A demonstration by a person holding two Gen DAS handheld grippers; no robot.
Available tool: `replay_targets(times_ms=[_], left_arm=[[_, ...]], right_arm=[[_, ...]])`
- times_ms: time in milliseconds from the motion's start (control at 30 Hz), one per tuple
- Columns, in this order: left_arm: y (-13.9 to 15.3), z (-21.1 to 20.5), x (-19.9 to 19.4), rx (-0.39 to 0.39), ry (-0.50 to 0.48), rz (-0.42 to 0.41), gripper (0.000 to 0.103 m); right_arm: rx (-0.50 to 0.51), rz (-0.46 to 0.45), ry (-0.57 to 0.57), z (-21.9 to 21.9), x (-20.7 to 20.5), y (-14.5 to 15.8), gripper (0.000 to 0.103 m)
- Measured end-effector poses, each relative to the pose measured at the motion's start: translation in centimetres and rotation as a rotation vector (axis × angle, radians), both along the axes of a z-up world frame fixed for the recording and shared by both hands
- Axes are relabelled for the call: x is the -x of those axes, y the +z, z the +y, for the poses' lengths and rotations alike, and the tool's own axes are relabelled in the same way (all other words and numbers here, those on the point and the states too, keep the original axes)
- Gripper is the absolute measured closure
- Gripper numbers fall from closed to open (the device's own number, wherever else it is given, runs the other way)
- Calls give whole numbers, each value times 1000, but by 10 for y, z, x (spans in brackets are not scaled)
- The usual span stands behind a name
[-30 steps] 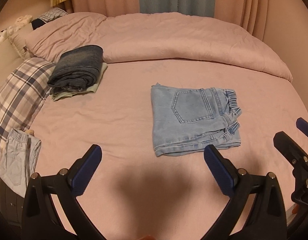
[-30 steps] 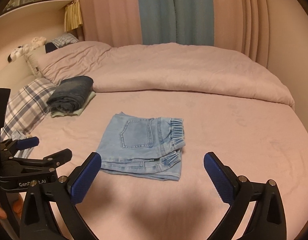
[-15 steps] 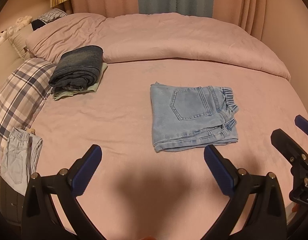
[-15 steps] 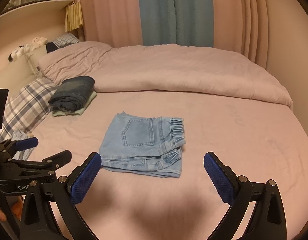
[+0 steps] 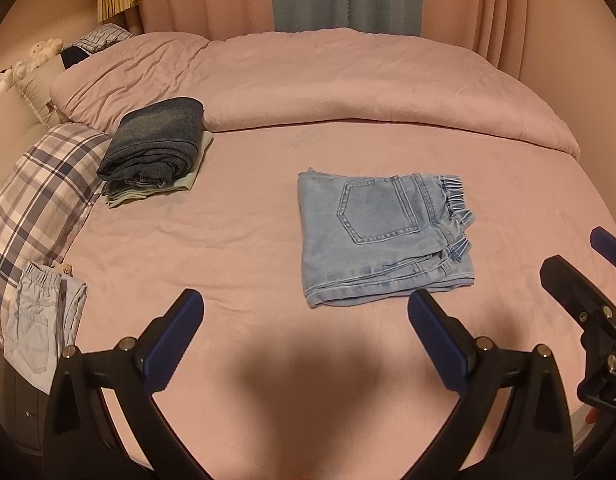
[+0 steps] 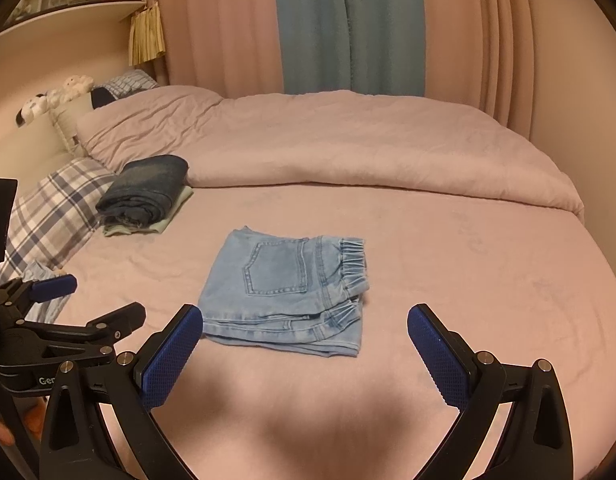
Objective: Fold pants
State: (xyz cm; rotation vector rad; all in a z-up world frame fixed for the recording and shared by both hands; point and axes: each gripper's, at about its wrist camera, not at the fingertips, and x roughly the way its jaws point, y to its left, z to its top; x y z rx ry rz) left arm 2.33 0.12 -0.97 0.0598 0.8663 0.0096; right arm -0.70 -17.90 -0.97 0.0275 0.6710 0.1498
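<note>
– Left wrist view first: where are the pants?

– The light-blue pants (image 5: 382,236) lie folded into a flat square near the middle of the bed (image 5: 236,248), back pocket up, elastic waistband toward the right edge.

– And the claws?

– The left claw (image 5: 306,338) hangs wide apart over the near edge, gripping nothing. The right claw (image 6: 304,354) is spread just as wide and empty, just short of the pants' near hem.

– Anything else on the bed?

– A dark denim stack (image 5: 154,148) near the far-left corner beside a plaid pillow (image 5: 36,200), and a rolled-back duvet (image 5: 348,80) along the far edge.
</note>
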Motion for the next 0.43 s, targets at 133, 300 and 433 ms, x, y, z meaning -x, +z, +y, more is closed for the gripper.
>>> replay_targets(times_ms=[133, 300, 433], left_arm=[[0, -3, 0, -4, -5, -1, 1], [0, -5, 0, -4, -8, 2, 1], [0, -5, -1, -9, -12, 0, 1]], right_arm=[[-6, -2, -3, -4, 1, 2, 1], [-4, 0, -4, -5, 1, 2, 1], [-4, -1, -5, -5, 1, 4, 1]])
